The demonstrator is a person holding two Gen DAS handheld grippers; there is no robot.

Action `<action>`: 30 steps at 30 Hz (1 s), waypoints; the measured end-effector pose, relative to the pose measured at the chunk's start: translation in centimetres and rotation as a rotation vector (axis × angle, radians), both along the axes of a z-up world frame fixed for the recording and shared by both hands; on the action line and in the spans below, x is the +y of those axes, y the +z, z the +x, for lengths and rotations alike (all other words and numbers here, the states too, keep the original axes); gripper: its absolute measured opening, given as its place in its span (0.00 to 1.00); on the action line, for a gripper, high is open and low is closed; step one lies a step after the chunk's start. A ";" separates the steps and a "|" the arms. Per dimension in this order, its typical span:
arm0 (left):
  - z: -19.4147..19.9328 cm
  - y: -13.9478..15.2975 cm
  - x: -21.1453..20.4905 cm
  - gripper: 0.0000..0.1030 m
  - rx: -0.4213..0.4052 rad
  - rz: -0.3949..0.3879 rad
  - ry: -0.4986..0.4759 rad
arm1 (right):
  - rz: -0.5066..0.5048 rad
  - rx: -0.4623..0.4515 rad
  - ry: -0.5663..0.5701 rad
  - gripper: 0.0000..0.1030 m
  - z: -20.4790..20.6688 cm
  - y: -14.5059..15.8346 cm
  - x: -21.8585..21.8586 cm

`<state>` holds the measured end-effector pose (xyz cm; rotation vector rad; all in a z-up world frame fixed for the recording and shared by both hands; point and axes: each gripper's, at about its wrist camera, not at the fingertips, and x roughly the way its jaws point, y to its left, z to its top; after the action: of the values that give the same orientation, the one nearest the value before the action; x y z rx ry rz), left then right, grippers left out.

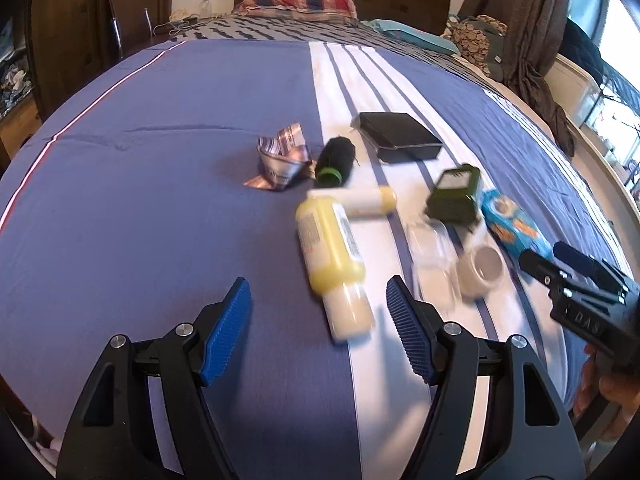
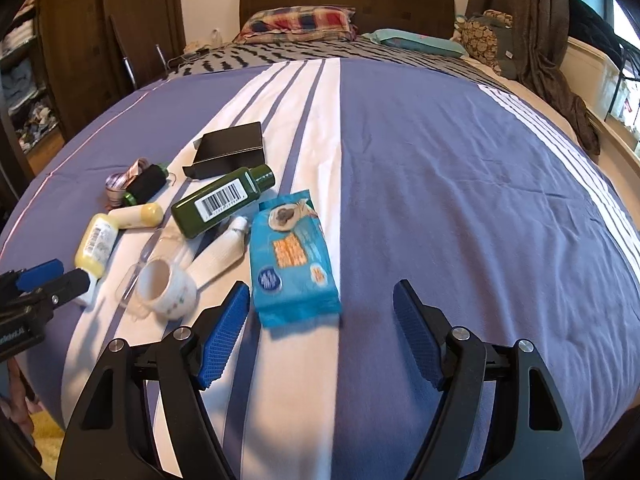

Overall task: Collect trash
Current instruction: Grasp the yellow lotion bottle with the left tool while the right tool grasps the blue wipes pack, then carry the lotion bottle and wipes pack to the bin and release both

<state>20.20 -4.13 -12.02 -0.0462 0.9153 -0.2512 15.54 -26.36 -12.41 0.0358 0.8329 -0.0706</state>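
In the left wrist view, the left tool (image 1: pixel 318 334) hangs over the bed (image 1: pixel 160 140) with its blue pads spread wide and nothing between them. Just beyond its tips lies a yellow bottle (image 1: pixel 330 248), its pale cap nearest the tool. Behind it sit a small yellow tube (image 1: pixel 360 199), a black spool (image 1: pixel 335 160) and a crumpled wrapper (image 1: pixel 280 158). A black box (image 1: pixel 400 136) lies farther off on the white stripes. To the right are a green bottle (image 1: pixel 454 192), a white cup (image 1: pixel 480 270) on its side, and a blue packet (image 1: pixel 512 226). The right tool (image 1: pixel 560 264) enters from the right edge; how far open it is cannot be told here.

In the right wrist view, the right tool (image 2: pixel 322 334) is wide open and empty, with the blue packet (image 2: pixel 290 256) just past its tips. The white cup (image 2: pixel 166 288) lies near left, the green bottle (image 2: pixel 220 202) beyond it, beside a white sock-like roll (image 2: pixel 224 252). The left tool (image 2: pixel 52 278) shows at the left edge by the yellow bottle (image 2: pixel 96 244).
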 end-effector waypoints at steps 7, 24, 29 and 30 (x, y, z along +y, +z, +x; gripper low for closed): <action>2.2 -0.8 -0.1 0.45 0.036 -0.023 0.000 | -0.015 0.034 0.012 0.46 2.2 -0.8 0.8; -4.9 2.0 -0.1 0.32 -0.027 -0.001 -0.068 | 0.019 -0.068 0.057 0.40 -6.7 3.2 1.6; -11.0 4.8 -0.2 0.32 -0.097 0.011 -0.105 | 0.031 -0.098 0.091 0.40 -11.4 4.4 2.7; -11.9 5.2 -0.2 0.32 -0.105 0.014 -0.110 | 0.039 -0.098 0.100 0.40 -12.4 4.5 3.0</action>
<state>8.31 -4.28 -6.86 0.0299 0.8160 -0.3459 3.09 -23.39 -7.88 0.0335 0.7368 0.0414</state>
